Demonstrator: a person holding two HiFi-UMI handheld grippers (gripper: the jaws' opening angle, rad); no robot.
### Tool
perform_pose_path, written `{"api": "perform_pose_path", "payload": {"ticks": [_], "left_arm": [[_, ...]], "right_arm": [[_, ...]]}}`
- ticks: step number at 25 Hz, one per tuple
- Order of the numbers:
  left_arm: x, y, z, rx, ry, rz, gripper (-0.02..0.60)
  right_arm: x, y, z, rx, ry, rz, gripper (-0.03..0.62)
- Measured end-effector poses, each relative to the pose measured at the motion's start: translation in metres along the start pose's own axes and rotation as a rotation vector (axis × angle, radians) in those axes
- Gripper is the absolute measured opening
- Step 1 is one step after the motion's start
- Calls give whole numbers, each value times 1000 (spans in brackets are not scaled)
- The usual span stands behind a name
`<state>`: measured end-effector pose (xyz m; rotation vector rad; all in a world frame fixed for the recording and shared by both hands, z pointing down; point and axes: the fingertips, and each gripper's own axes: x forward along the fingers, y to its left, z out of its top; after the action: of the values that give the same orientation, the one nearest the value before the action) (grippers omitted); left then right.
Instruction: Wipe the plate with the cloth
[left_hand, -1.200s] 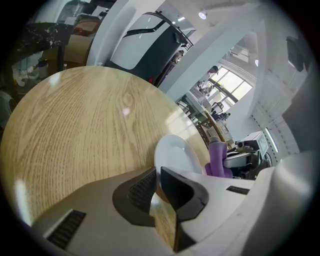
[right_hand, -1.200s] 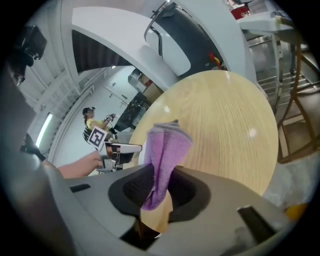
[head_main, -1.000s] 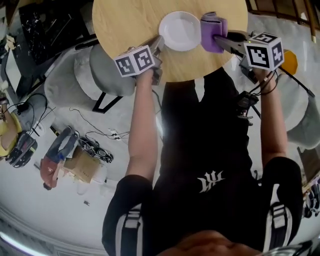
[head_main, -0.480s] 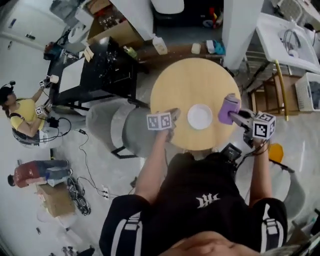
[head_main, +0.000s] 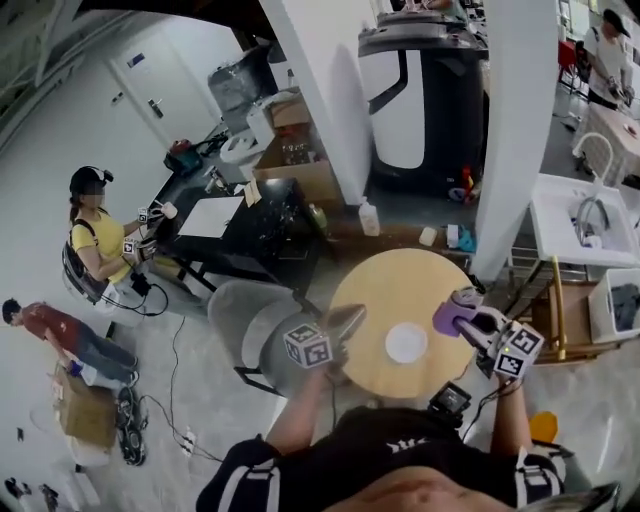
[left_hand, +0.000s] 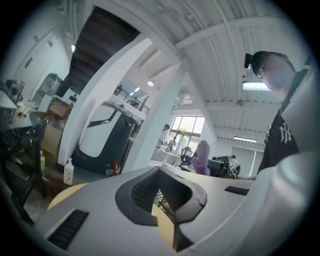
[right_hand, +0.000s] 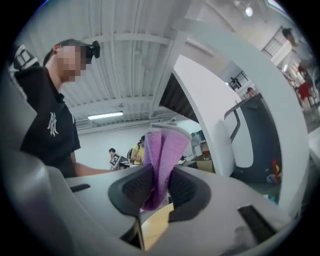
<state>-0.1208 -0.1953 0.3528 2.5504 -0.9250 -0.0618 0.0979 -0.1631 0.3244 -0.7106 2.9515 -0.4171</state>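
At our round wooden worktop (head_main: 385, 285) bearing a white plate (head_main: 406, 342), our left gripper (head_main: 348, 317) has just closed empty and our right gripper (head_main: 470, 319) clamps the purple cloth (head_main: 450, 314).

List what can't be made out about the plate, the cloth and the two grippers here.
- plate: head view, too small to show any dirt; not in either gripper view.
- cloth: right gripper view, the clamped part is hidden by the pads of the right gripper.
- left gripper: head view, too small to read its jaws; the left gripper view shows them shut, empty.
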Motion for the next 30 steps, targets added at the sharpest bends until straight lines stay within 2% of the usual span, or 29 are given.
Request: {"api": "perform_pose_path", "payload": {"ticks": [2,4,7,9,12,15,19,22,26,30], "left_arm": [[-6,-25,22,91,-61,-6,6],[-13,-51,45,153,-134,-15,7],[-19,-77,75,232,-225,-7,8],[-18,-90,84,306,-242,9,8],[-18,-93,81,387,-233,73,8],[-17,-88,70,393,-209,111,8],[-26,-90,66,396,-220,80,8],[-55,-93,64,394,-255,44,8],[-97,-96,63,401,-286,7,8],[-133,-79,41,320,-259,-70,8]], "right_arm": [[1,7,22,-70,-48,-9,83],[0,13,39,-87,-92,-14,84],[1,13,47,-114,-98,-44,84],[-2,14,48,-172,-102,-92,84],[-16,8,42,-246,-102,-230,84],[-31,0,34,-214,-109,-282,84],[-38,6,30,-225,-117,-336,84],[-37,33,27,-257,-110,-367,84],[-29,71,49,-329,-85,-391,84],[-19,111,47,-326,-60,-454,84]]}}
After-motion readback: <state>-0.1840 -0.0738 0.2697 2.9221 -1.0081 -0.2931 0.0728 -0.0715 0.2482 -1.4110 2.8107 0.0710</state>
